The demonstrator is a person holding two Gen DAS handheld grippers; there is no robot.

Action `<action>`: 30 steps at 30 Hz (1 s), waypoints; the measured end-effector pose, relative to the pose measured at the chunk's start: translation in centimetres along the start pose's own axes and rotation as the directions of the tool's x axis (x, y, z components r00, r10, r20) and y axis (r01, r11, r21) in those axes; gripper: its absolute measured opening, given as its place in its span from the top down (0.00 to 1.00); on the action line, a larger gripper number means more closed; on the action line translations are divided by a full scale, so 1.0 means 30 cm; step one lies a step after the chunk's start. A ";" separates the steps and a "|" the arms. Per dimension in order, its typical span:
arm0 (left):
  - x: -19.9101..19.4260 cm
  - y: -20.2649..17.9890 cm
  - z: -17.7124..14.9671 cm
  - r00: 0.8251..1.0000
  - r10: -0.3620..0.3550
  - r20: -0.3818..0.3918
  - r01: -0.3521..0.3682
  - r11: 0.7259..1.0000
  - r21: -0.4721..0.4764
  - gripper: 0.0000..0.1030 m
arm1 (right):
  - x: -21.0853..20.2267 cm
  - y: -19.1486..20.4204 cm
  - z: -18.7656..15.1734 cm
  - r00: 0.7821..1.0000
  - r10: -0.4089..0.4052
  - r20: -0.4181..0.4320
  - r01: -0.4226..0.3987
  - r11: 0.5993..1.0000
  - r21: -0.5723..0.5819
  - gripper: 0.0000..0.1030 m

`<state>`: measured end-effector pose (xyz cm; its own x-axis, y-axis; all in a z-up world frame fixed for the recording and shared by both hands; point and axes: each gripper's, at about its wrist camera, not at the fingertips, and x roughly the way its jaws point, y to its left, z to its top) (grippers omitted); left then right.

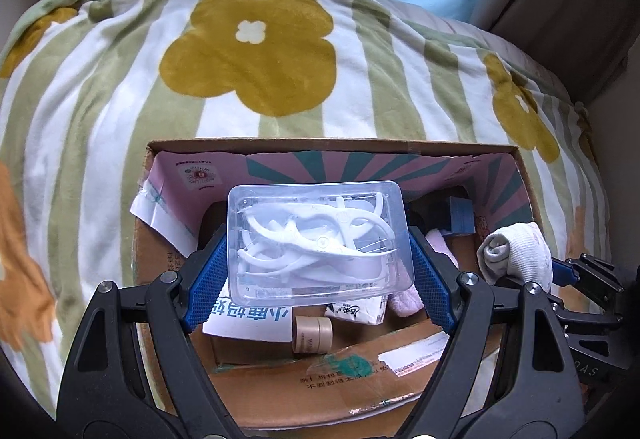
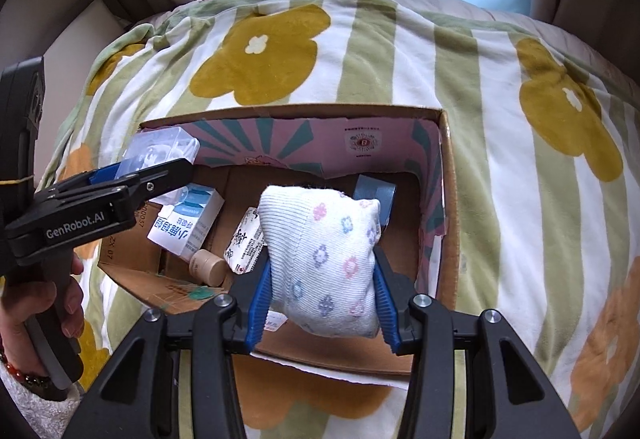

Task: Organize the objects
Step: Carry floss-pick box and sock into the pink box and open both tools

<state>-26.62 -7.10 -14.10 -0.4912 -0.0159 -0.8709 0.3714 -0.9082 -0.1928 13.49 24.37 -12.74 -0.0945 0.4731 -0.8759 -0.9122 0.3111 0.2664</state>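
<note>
Both grippers point steeply down over an open brown cardboard box [image 1: 528, 199] that sits on a green-and-white striped fleece blanket with mustard flowers [image 1: 248, 51]. The left gripper [image 1: 318, 259] has its blue-padded jaws spread wide and pressed against the two short sides of a clear rectangular plastic case of white plastic clips [image 1: 318, 235], which it holds above the box's left half. In the right wrist view a person's hand [image 2: 36, 303], with a beaded bracelet at the wrist, grips this gripper's black handle at the left edge.

The right gripper [image 2: 322, 291] has its jaws drawn close, pinching a rolled white sock with small pastel flowers [image 2: 328, 259] from both sides; the sock hangs above the box's right half, just beside the clear case.

The box's walls stand up on all sides, the far one lined with a pink and teal sunburst print [image 2: 280, 143]. Its floor is partly taken: a white and blue carton with printed characters [image 2: 186, 223] at the left, a short tan cylinder [image 2: 208, 267] and a white printed sachet [image 2: 244, 243] near the front, a dark blue block [image 2: 376, 193] at the far right. Bare cardboard shows between them in the middle. Around the box the blanket lies open.

The case is transparent, with rounded corners; the clips inside are tangled.
</note>
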 end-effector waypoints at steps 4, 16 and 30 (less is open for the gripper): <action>0.007 0.006 0.006 1.000 -0.002 -0.001 0.002 1.000 -0.015 0.21 | 0.005 -0.006 0.000 1.000 -0.012 -0.002 0.012 1.000 0.002 0.59; -0.025 -0.024 0.057 1.000 0.006 0.005 -0.006 1.000 0.008 0.16 | -0.017 -0.006 0.027 1.000 -0.023 0.016 0.023 1.000 0.006 0.57; -0.059 -0.011 0.014 0.999 0.029 0.015 -0.029 1.000 0.003 0.00 | -0.006 -0.015 -0.007 1.000 -0.005 0.004 0.004 0.999 0.046 0.00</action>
<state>-26.20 -6.95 -12.32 -0.4924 -0.0484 -0.8690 0.3834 -0.9084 -0.1666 13.81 23.97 -12.80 -0.0889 0.4746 -0.8757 -0.8935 0.3506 0.2807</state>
